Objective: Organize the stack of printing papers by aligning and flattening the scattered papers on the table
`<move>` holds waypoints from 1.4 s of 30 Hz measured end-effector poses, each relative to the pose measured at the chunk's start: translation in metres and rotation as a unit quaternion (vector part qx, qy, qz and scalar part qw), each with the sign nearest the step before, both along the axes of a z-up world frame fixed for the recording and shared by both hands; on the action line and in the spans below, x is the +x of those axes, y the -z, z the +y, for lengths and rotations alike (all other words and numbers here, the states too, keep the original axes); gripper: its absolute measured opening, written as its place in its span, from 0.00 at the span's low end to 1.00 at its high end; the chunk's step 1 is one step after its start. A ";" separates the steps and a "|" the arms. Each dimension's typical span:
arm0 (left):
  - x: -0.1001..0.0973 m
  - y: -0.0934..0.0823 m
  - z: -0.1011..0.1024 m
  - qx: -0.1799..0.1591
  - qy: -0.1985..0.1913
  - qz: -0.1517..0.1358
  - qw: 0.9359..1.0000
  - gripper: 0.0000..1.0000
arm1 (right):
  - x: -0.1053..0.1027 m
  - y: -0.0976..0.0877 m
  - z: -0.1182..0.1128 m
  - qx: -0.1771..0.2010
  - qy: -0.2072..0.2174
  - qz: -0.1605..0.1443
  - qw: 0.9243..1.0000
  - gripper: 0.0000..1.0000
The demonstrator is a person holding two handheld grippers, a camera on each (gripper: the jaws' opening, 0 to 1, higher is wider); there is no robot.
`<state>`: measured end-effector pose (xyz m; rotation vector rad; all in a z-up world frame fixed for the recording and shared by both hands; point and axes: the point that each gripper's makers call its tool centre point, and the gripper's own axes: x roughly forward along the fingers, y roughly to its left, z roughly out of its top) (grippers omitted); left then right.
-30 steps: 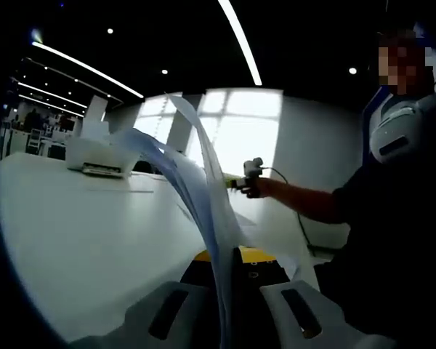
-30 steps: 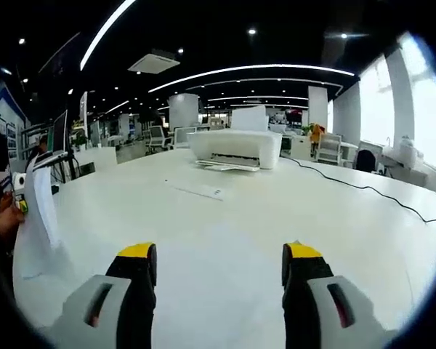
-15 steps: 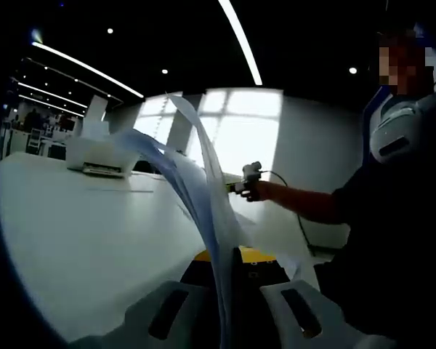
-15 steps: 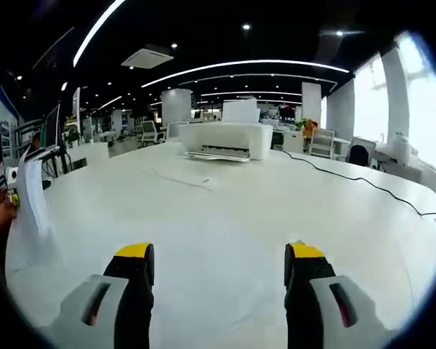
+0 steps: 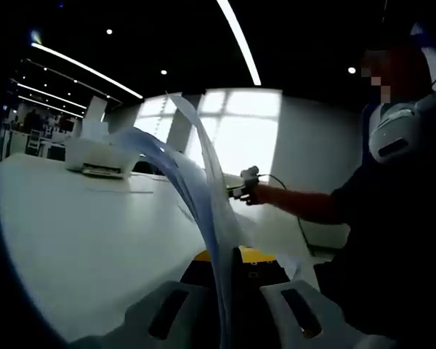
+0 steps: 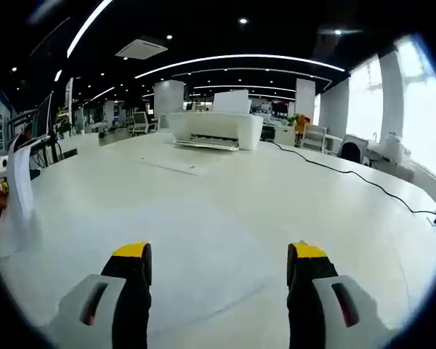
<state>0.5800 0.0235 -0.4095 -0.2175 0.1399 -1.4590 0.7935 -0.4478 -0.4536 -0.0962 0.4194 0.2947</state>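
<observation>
We see the papers (image 5: 203, 189) clamped upright in the left gripper (image 5: 229, 280), their lower edge on the table (image 5: 80, 233); the right gripper (image 6: 218, 269) hovers wide, empty. Aligning seems underway; flattening remains.

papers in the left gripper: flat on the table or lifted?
Lifted. The papers stand on edge, clamped between the left gripper jaws, curling above the table.

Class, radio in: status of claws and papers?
Left claw shut on papers, sheets upright. Right claw open over table. Printer far off.
</observation>
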 end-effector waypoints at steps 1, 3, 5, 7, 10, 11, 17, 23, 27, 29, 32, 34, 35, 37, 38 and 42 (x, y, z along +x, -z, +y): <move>0.000 0.000 0.000 0.000 0.000 0.000 1.000 0.06 | 0.001 0.003 0.000 0.001 0.000 0.002 1.000 0.72; 0.000 0.000 0.000 0.001 0.000 0.000 1.000 0.06 | 0.003 0.008 -0.001 0.000 0.002 0.007 1.000 0.72; 0.000 0.000 0.000 0.001 -0.001 0.000 1.000 0.06 | 0.005 0.013 -0.002 0.002 0.003 0.012 1.000 0.72; 0.000 0.000 0.000 0.001 -0.001 0.000 1.000 0.06 | 0.007 0.015 -0.004 0.004 0.005 0.013 1.000 0.72; 0.000 0.000 0.000 0.001 -0.001 0.000 1.000 0.06 | 0.010 0.019 -0.006 0.007 0.009 0.014 1.000 0.72; 0.000 0.000 0.000 0.001 -0.001 0.000 1.000 0.06 | 0.011 0.021 -0.007 0.007 0.010 0.016 1.000 0.72; 0.000 0.000 0.000 0.001 0.000 0.001 1.000 0.06 | 0.013 0.030 -0.011 0.008 0.018 0.023 1.000 0.72; -0.001 0.000 0.000 0.000 0.000 0.001 1.000 0.06 | 0.015 0.032 -0.015 0.008 0.024 0.023 0.999 0.71; -0.001 0.000 0.000 0.001 0.001 0.000 1.000 0.06 | 0.015 0.036 -0.018 0.003 0.028 0.028 0.999 0.71; -0.001 0.000 0.000 0.000 0.001 0.000 1.000 0.06 | 0.015 0.038 -0.019 0.000 0.028 0.029 0.999 0.71; -0.001 0.000 0.000 0.000 0.001 0.000 1.000 0.06 | 0.016 0.038 -0.020 0.001 0.029 0.028 0.999 0.71; -0.001 0.000 0.001 0.000 0.001 0.000 1.000 0.06 | 0.016 0.038 -0.019 0.005 0.030 0.028 0.999 0.70; -0.001 0.000 0.001 0.000 0.001 0.000 1.000 0.06 | 0.015 0.039 -0.018 0.011 0.031 0.030 0.999 0.69; -0.001 0.000 0.001 0.000 0.001 -0.001 1.000 0.06 | 0.016 0.040 -0.017 0.012 0.030 0.029 0.999 0.67; -0.001 0.000 0.001 0.000 0.001 -0.001 1.000 0.06 | 0.016 0.041 -0.017 0.012 0.029 0.028 0.999 0.67; -0.001 0.000 0.002 0.000 0.001 -0.001 1.000 0.06 | 0.014 0.043 -0.013 0.014 0.027 0.023 0.999 0.61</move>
